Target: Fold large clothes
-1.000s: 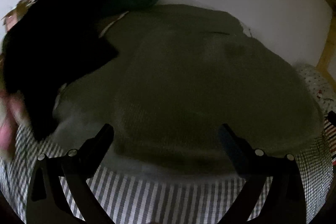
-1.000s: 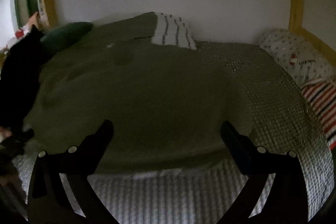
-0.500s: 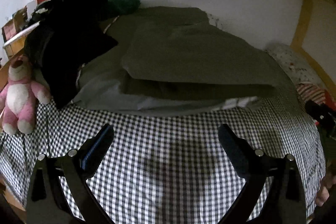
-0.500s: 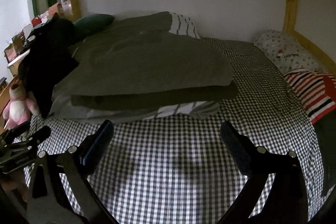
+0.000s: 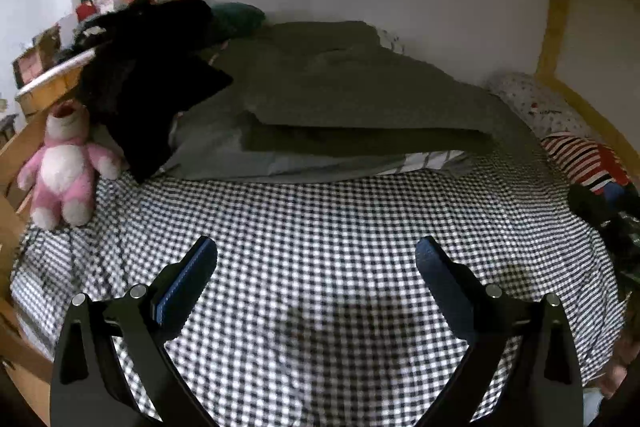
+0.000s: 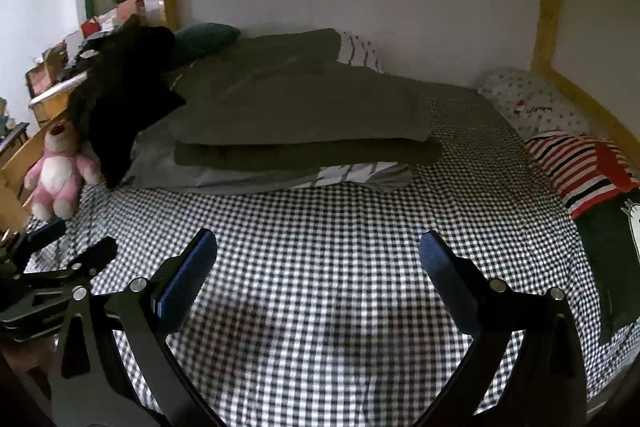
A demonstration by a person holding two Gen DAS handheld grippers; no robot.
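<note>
A folded olive-green garment (image 5: 360,99) lies on a grey striped quilt (image 5: 304,165) at the far side of the checked bed (image 5: 320,247). It also shows in the right wrist view (image 6: 304,115). My left gripper (image 5: 316,259) is open and empty, low over the checked sheet, well short of the garment. My right gripper (image 6: 318,253) is open and empty, also over the sheet. The left gripper shows at the left edge of the right wrist view (image 6: 60,247). A black garment (image 5: 152,79) hangs over the bed rail at the left.
A pink plush bear (image 5: 64,163) sits at the left rail. A dotted pillow (image 6: 532,103) and a red-striped garment (image 6: 580,167) lie at the right. Wooden bed posts (image 6: 546,7) and a white wall close the back. A dark green cushion (image 6: 204,37) lies behind.
Both grippers have pulled back from close over the green garment toward the bed's near side. The garment now lies folded far ahead, with checked sheet in between.
</note>
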